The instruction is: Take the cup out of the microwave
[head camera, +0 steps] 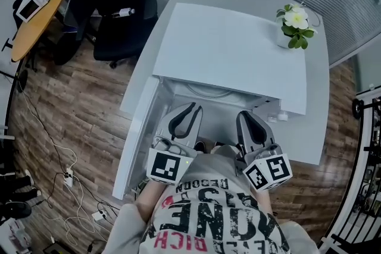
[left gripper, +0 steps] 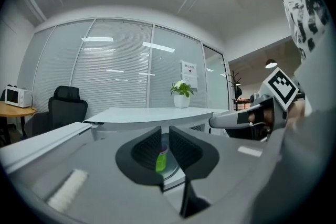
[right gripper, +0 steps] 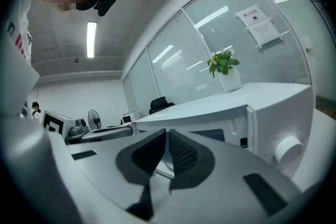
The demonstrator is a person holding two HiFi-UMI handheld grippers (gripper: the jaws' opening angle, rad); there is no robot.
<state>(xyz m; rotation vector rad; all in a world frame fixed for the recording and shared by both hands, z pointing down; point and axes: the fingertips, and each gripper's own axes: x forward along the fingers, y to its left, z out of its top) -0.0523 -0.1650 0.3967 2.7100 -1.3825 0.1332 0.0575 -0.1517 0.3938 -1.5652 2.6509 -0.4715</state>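
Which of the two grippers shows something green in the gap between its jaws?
The left gripper: a small green thing shows low in its narrow gap. Between the jaws of the right gripper no green shows.

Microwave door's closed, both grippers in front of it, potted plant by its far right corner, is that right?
No: the microwave has its door open, swung out to the left in the head view. The left gripper and right gripper are in front of it, and the potted plant is by its far right corner.
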